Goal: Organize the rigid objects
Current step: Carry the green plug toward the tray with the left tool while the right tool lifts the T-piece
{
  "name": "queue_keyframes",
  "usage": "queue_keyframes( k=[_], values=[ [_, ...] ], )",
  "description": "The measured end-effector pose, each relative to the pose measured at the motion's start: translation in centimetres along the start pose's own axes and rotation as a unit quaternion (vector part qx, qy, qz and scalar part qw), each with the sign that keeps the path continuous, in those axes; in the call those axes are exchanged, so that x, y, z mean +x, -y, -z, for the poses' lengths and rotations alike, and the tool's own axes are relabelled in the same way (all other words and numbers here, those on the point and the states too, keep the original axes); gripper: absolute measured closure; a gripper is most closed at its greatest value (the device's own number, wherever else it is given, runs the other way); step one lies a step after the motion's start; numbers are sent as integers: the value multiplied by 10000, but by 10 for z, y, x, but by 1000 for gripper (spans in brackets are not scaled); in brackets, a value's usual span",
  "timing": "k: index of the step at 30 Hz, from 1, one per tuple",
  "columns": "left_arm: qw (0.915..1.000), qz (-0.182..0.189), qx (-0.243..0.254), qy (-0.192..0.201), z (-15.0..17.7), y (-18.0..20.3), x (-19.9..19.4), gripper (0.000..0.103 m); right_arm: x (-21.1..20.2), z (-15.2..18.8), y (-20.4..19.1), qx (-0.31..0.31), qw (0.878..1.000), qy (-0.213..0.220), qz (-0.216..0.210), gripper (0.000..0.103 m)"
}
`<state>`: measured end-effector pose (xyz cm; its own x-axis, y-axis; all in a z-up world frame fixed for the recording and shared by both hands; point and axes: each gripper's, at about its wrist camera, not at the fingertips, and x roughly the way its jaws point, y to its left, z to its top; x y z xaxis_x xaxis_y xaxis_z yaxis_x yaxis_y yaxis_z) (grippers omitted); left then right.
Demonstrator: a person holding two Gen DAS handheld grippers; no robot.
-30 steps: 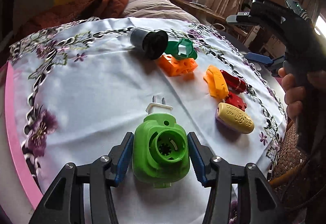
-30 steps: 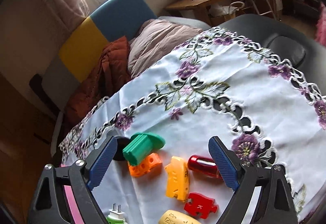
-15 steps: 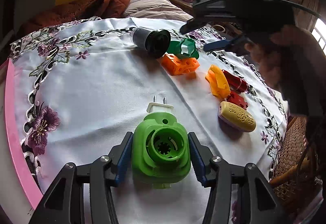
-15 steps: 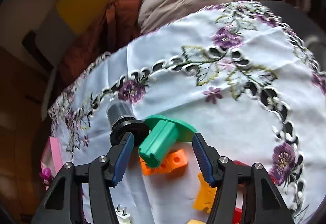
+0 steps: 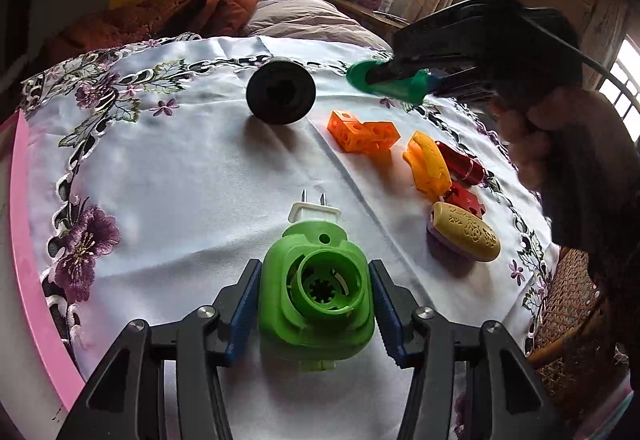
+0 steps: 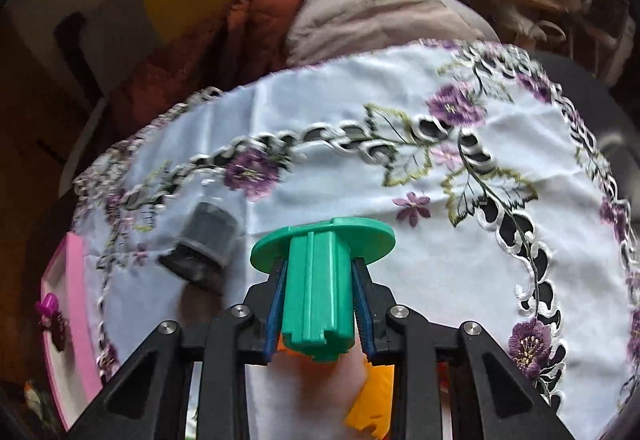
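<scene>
Green plug (image 5: 316,296) sits low on the worktop (image 5: 192,180), squeezed between the two pads of the left claw (image 5: 316,310). Over at the far side, the right claw (image 6: 318,304) is shut tight on a teal spool (image 6: 318,280) and holds it up. Near it lie a black cap (image 5: 281,94) and an orange block (image 5: 362,130).

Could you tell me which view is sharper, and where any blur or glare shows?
Left wrist view: sharp on the green plug and orange block; windows at top and right blown out; soft shadows under the objects; fisheye bends the tablecloth edge. Right wrist view: motion-blurred across cloth and black cap; only the teal part in the jaws is crisp.
</scene>
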<state>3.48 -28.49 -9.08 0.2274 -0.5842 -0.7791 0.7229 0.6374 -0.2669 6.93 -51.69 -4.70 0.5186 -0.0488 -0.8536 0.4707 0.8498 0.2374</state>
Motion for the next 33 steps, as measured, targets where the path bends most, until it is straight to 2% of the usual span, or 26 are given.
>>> queue_keyframes(
  k=[3,10,14,16,23,27,33],
  values=[
    [10000,-49,-66,5,2,-2,-6,50,-16,13,-24,-475,9972,122,-562,72],
    [9995,-190,-140,221,10,-8,-40,50,-5,60,-82,-1504,9838,-151,-960,72],
    [9983,-317,-163,455,14,-10,-65,50,12,80,-99,-1911,9771,-458,-820,72],
    [9973,-409,-173,590,15,-11,-78,50,23,87,-101,-2078,9749,-605,-524,72],
    [9922,-797,-360,885,20,-25,-117,50,35,92,-101,-2251,9719,-655,-213,73],
    [9878,-1077,-456,1031,23,-34,-134,50,37,91,-100,-2207,9729,-657,-227,72],
    [9830,-1307,-614,1130,31,-48,-151,50,40,89,-96,-2020,9760,-722,-371,72]
  ],
)
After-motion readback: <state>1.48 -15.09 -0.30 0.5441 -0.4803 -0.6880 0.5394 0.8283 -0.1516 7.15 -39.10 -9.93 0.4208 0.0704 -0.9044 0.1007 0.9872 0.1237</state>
